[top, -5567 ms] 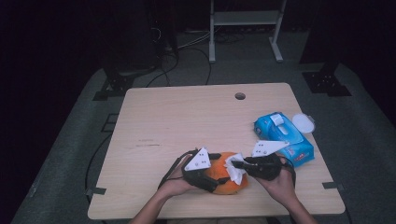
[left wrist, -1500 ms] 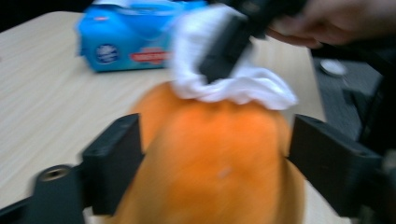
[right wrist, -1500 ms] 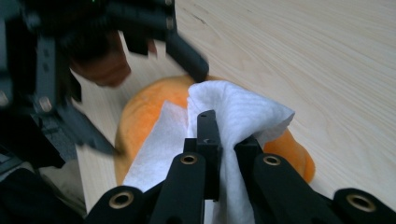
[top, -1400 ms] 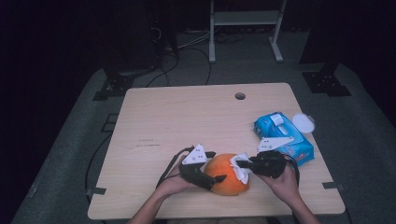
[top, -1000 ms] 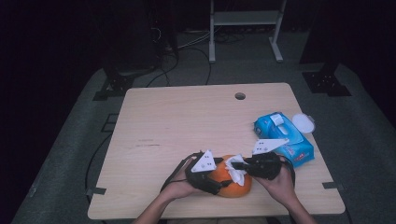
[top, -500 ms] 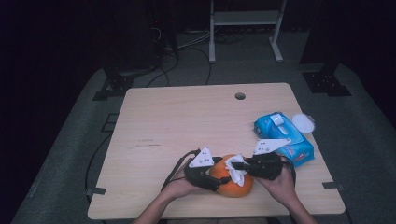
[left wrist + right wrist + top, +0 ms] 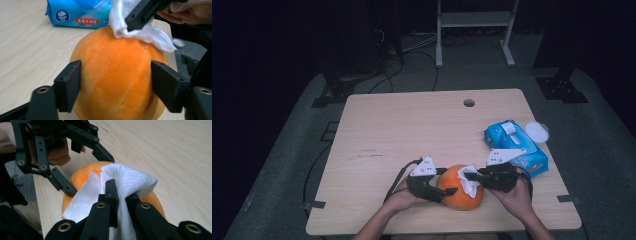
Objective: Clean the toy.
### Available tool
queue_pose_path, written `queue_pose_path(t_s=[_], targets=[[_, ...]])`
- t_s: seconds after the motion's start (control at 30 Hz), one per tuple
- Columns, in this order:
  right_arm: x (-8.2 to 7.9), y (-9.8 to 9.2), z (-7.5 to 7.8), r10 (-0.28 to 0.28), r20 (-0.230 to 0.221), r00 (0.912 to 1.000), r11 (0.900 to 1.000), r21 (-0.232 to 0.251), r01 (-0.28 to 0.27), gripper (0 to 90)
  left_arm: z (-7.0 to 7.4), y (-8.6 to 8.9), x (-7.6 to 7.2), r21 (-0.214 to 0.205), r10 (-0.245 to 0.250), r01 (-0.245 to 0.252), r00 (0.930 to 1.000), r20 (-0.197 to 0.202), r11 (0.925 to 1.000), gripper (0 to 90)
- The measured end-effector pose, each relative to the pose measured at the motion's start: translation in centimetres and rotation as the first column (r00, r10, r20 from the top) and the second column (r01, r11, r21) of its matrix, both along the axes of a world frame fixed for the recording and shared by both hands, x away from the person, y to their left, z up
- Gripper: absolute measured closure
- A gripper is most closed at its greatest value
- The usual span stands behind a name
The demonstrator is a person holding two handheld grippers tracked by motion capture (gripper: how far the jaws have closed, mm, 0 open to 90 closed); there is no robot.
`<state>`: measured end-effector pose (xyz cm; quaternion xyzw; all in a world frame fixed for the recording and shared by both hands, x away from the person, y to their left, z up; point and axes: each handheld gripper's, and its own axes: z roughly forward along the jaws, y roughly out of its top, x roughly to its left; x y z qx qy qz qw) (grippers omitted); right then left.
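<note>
High view: orange plush ball [image 7: 460, 187] sits near the table's [image 7: 412, 125] front edge, right of centre. Left gripper [image 7: 438, 189] has shifted back onto the ball's left side since a second ago; its jaws have just been closing around it. That suggests bracing for the wipe.

Left gripper view: both jaws flank the ball [image 7: 117, 80], pads touching or nearly so; forearm low, gripper level.

Right gripper view: right gripper [image 7: 120, 197] pinches the white wipe [image 7: 127, 185], pressed on the ball's top. Wipes pack [image 7: 516, 148] lies by the right edge.
</note>
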<state>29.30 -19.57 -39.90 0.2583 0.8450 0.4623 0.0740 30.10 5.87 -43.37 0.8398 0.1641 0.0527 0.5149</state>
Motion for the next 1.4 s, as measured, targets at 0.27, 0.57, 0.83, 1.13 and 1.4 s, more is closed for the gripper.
queue_pose_path(t_s=[0.27, 0.57, 0.83, 1.13, 1.4], targets=[[-0.5, 0.8, 0.5, 0.053, 0.008, 0.9985, 0.9984, 0.017, -0.053, 84.8, 0.7, -0.3, -0.4, -0.020, -0.019, 0.020, 0.9992, 0.036, 0.9996, 20.4], [0.0, -0.3, -0.1, 0.031, -0.012, 0.9995, 0.9995, -0.001, -0.031, 84.9, -1.2, 0.2, 0.7, -0.024, -0.021, 0.018, 0.9958, -0.090, 0.9995, 19.0], [-0.7, 0.0, 1.5, 0.008, 0.056, 0.9984, 0.9981, 0.060, -0.012, 85.0, 2.5, 0.3, -0.8, 0.025, 0.015, -0.019, 0.9894, 0.145, 0.9995, 36.0], [0.0, 0.7, 0.4, 0.021, 0.026, 0.9994, 0.9972, 0.070, -0.023, 85.1, 1.9, 0.9, -0.5, 0.031, 0.016, -0.020, 0.9915, 0.129, 0.9993, 26.8], [0.2, -0.2, 0.2, 0.001, 0.005, 1.0000, 0.9983, 0.058, -0.001, 85.2, 1.1, 1.2, 0.2, -0.022, 0.040, -0.039, 0.9987, 0.031, 0.9990, 25.8]])
